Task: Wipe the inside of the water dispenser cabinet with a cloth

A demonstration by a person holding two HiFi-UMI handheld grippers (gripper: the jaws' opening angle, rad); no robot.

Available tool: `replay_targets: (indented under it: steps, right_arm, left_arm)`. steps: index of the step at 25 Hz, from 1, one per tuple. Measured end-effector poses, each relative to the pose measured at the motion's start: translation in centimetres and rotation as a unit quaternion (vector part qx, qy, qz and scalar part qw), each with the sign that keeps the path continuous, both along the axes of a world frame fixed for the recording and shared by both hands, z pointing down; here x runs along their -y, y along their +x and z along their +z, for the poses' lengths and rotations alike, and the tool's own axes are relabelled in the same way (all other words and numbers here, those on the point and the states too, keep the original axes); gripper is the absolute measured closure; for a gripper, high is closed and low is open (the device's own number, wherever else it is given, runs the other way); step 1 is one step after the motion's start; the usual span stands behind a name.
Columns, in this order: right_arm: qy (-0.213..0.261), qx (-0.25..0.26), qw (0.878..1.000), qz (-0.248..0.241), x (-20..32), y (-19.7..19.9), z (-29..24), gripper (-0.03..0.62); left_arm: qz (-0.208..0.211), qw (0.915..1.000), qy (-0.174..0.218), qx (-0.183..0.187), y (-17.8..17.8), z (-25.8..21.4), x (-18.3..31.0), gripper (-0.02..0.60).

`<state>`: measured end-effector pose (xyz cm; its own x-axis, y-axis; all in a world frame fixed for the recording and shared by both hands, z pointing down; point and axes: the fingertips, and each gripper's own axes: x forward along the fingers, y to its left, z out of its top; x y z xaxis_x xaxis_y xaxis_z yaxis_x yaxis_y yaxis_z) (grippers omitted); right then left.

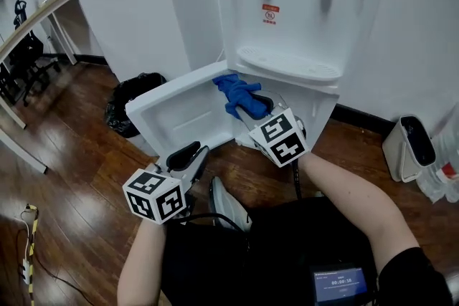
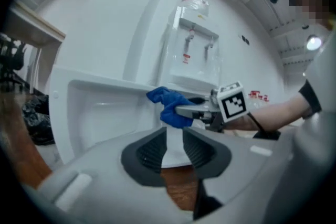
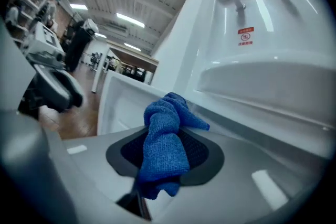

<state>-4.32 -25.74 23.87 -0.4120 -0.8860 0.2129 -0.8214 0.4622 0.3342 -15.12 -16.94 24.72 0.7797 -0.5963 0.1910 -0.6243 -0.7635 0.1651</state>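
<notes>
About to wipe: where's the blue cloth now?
The blue cloth is clamped in the right claw, centre of the head view, beside the open cabinet door and just below the drip tray.

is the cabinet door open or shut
Open: the cabinet door stands swung out to the left, its recessed inner face showing.

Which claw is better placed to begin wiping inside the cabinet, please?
The right: the right claw grips the blue cloth close to the dispenser, beside its open door. The left claw is empty, jaws slightly apart, and sits further back.
</notes>
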Motion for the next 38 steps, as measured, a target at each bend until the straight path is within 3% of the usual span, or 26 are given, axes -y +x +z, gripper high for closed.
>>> replay_targets:
  steps: [2, 4, 7, 8, 12, 13, 15, 18, 20, 21, 22, 24, 25, 26, 27, 29, 30, 33, 35, 38]
  right_arm:
    - [0.016, 0.008, 0.997, -0.076, -2.8, -0.8, -0.5, 0.45]
    - [0.039, 0.003, 0.988, -0.15, -6.6, -1.8, -1.8, 0.45]
    - [0.079, -0.03, 0.97, -0.23, -12.0, -2.8, -3.6, 0.448]
    - [0.091, -0.052, 0.963, -0.248, -13.6, -3.0, -3.8, 0.448]
    - [0.16, -0.178, 0.922, -0.304, -19.0, -4.7, -3.0, 0.447]
    - [0.173, -0.198, 0.914, -0.309, -19.8, -5.0, -2.6, 0.447]
    - [0.179, -0.213, 0.911, -0.305, -20.2, -5.0, -1.9, 0.432]
    - [0.15, -0.19, 0.922, -0.302, -19.8, -4.3, -0.8, 0.355]
    - [0.139, -0.159, 0.934, -0.289, -19.5, -3.4, -0.9, 0.321]
    - [0.142, -0.136, 0.942, -0.272, -19.2, -2.5, -1.4, 0.315]
    - [0.15, -0.108, 0.951, -0.249, -18.8, -1.3, -2.3, 0.315]
    - [0.173, -0.052, 0.965, -0.19, -17.4, 1.9, -4.3, 0.345]
    - [0.182, -0.025, 0.97, -0.16, -16.6, 3.8, -5.1, 0.365]
    - [0.184, 0.005, 0.974, -0.132, -15.8, 5.4, -5.6, 0.388]
    - [0.177, 0.04, 0.977, -0.11, -15.2, 6.7, -5.8, 0.41]
    - [0.147, 0.083, 0.982, -0.09, -14.5, 7.9, -5.2, 0.427]
    - [0.131, 0.074, 0.984, -0.091, -14.3, 8.1, -4.5, 0.43]
    - [0.086, 0.034, 0.991, -0.099, -13.9, 8.1, -2.0, 0.454]
    - [0.05, 0.059, 0.992, -0.099, -13.7, 8.0, -0.8, 0.473]
    - [0.005, 0.103, 0.989, -0.105, -13.6, 7.9, -0.2, 0.487]
  left_arm:
    - [0.021, 0.9976, -0.025, -0.061, 0.7, -2.0, 0.2, 0.454]
    - [0.065, 0.9883, -0.077, -0.115, 2.1, -3.9, -0.1, 0.376]
    - [0.185, 0.9603, -0.164, -0.129, 6.0, -4.5, -2.7, 0.18]
    - [0.229, 0.9474, -0.187, -0.123, 7.5, -4.3, -4.1, 0.158]
    - [0.38, 0.8882, -0.235, -0.106, 11.2, -3.5, -9.6, 0.178]
    - [0.403, 0.8775, -0.238, -0.106, 11.4, -3.4, -10.3, 0.229]
    - [0.422, 0.8684, -0.236, -0.109, 11.6, -3.0, -10.8, 0.289]
    - [0.409, 0.8679, -0.255, -0.121, 12.1, -1.6, -10.1, 0.386]
    - [0.381, 0.8761, -0.262, -0.137, 12.3, -1.1, -9.1, 0.407]
    - [0.353, 0.8886, -0.255, -0.146, 12.1, -1.1, -8.1, 0.407]
    - [0.314, 0.9084, -0.233, -0.149, 11.8, -1.3, -6.6, 0.408]
    - [0.204, 0.9567, -0.148, -0.146, 10.3, -2.7, -2.4, 0.407]
    - [0.141, 0.9749, -0.095, -0.144, 9.4, -3.8, 0.0, 0.405]
    - [0.083, 0.9862, -0.038, -0.138, 8.6, -5.0, 2.2, 0.402]
    - [0.033, 0.9915, 0.014, -0.125, 8.1, -5.9, 4.2, 0.399]
    - [-0.035, 0.9911, 0.086, -0.095, 8.0, -6.3, 7.6, 0.399]
    - [-0.053, 0.9891, 0.109, -0.085, 8.5, -5.9, 9.0, 0.399]
    - [-0.077, 0.9809, 0.169, -0.059, 11.6, -5.1, 10.9, 0.396]
    - [-0.104, 0.9699, 0.215, -0.045, 12.8, -5.2, 11.7, 0.393]
    - [-0.146, 0.9586, 0.239, -0.05, 13.0, -3.8, 13.0, 0.393]
